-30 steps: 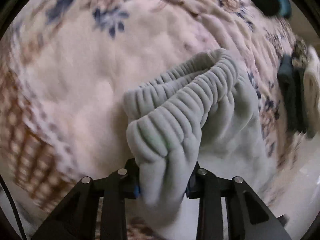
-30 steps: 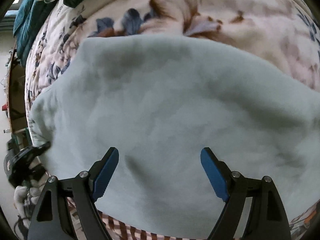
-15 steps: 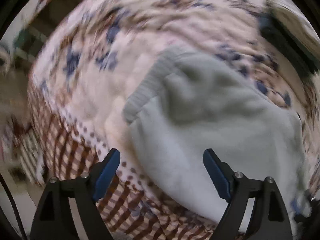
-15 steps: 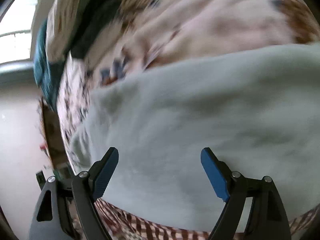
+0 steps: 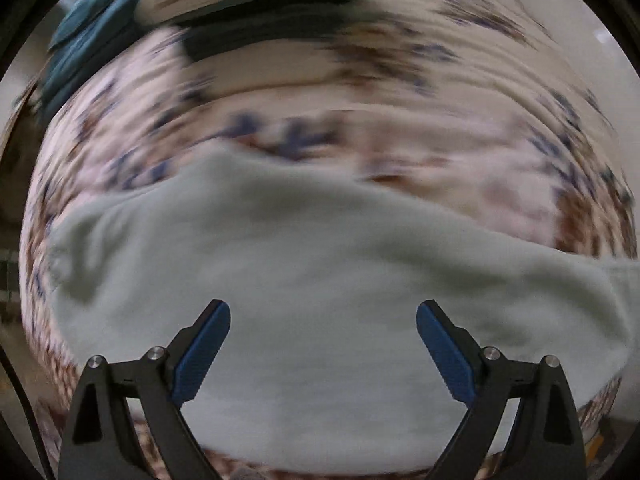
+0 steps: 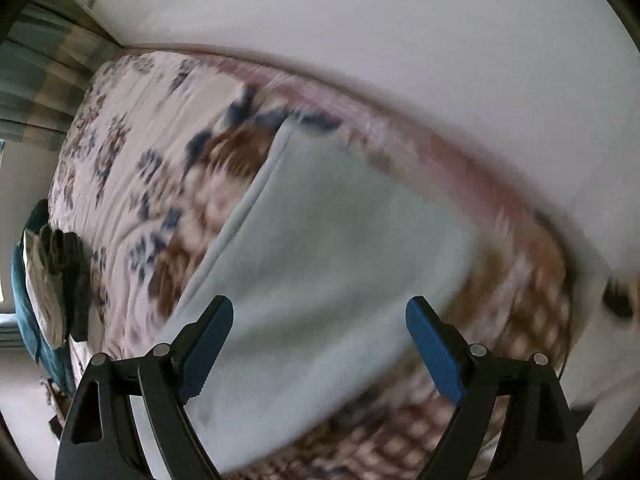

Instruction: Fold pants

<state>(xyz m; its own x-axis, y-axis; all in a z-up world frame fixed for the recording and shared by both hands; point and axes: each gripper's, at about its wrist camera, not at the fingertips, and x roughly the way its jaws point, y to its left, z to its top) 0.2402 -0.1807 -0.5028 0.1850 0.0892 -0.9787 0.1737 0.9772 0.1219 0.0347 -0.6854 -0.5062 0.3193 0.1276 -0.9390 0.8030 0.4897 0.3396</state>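
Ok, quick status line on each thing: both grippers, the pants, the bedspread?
left gripper: open, holding nothing, over the pants
right gripper: open, holding nothing
pants: pale green, lying flat on the bedspread, ungripped
bedspread: floral, spread under the pants

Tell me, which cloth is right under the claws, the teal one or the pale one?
The pale pants. They lie on the floral bedspread under the open left gripper; the teal cloth sits far off at the bed's edge.
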